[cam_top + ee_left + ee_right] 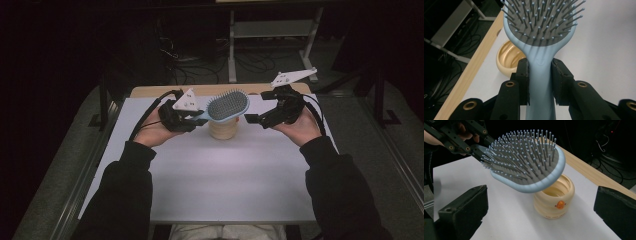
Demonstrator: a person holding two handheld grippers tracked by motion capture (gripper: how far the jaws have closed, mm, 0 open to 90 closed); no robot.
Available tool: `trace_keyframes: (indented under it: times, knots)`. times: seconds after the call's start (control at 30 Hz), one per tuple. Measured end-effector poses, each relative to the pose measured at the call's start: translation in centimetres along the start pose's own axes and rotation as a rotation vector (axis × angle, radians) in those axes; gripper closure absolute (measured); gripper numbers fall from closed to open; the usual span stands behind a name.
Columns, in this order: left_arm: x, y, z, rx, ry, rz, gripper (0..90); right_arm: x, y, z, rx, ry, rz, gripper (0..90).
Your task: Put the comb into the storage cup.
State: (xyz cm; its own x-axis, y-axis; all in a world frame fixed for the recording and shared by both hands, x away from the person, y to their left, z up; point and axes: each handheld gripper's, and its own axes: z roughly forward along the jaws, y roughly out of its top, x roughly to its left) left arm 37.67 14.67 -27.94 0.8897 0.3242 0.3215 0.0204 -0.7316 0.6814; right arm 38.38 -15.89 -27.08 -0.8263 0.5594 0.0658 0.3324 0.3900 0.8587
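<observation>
A light blue hairbrush (227,105) with a grey bristle pad hangs in the air over a cream ribbed cup (222,130) that stands on the white table (225,175). My left gripper (194,119) is shut on the brush handle. In the left gripper view the two pads clamp the handle (540,72) from both sides, with the cup (507,58) below and to the left. My right gripper (251,119) is held just right of the cup, open. In the right gripper view its jaws stand wide apart around the cup (555,200) and the brush head (529,162), touching neither.
The cup has a small orange duck mark (560,204) on its side. A wooden strip (200,91) runs along the table's far edge. Beyond it are dark floor, cables (200,70) and a metal frame (272,30).
</observation>
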Motion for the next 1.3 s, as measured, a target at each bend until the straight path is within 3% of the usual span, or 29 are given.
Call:
trace_keyframes:
  times: [0.43,0.77,0.87,1.1,1.3]
  knots:
    - [-0.1,0.2,0.4,-0.052,0.056,-0.004,69.8,-0.5,2.3,1.2,0.001,0.016,0.001,0.0]
    - [-0.3,-0.2,1.0,-0.094,0.084,-0.017,69.8,-1.1,3.1,2.2,0.005,0.049,0.057,0.0]
    - [-0.5,-0.3,1.2,-0.1,0.089,-0.009,69.7,-1.4,3.0,2.5,0.015,0.071,0.086,5.8]
    - [-0.9,-0.8,1.8,-0.114,0.104,-0.01,69.7,-2.2,3.0,3.4,0.021,0.171,0.208,22.9]
    - [-0.8,-1.1,2.1,-0.089,0.109,-0.005,69.6,-2.3,3.4,3.8,0.065,0.161,0.232,30.4]
